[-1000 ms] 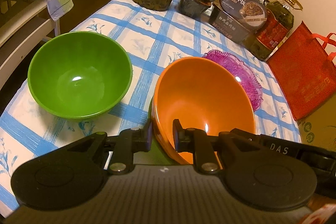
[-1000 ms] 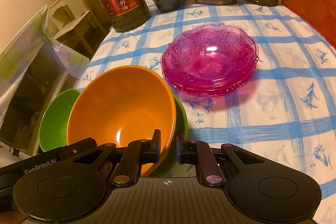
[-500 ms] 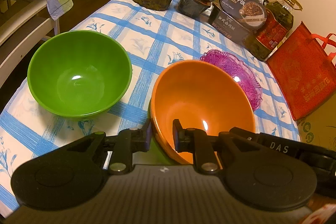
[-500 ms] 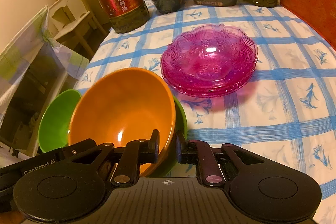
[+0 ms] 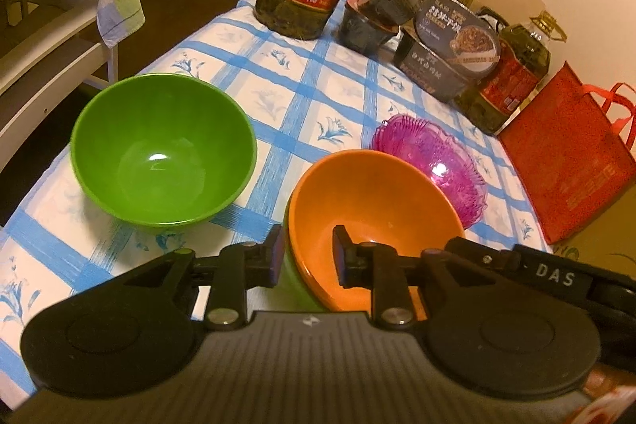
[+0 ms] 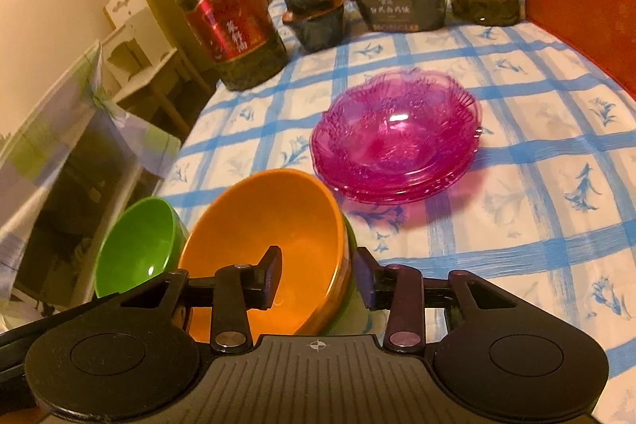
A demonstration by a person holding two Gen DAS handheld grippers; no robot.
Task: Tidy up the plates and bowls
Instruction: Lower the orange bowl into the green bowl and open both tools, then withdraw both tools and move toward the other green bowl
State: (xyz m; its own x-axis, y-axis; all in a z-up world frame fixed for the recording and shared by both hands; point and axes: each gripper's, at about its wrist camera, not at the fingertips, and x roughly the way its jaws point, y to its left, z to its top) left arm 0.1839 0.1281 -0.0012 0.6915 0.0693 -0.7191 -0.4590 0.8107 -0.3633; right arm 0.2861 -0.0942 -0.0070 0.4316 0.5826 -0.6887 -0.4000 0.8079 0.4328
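Orange bowl [image 5: 369,209] hides lower green bowl [image 6: 349,304] | left tongs [image 5: 308,259], right tongs [image 6: 318,275]: both spread, straddling rim

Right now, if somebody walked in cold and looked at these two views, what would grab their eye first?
Probably the orange bowl, nested in a green one near the table's front edge, with jaws from both sides straddling its rim. To its left sits a bright green bowl, alone on the blue-checked tablecloth. Behind the orange bowl, toward the table's middle, a stack of glittery magenta glass dishes glows.
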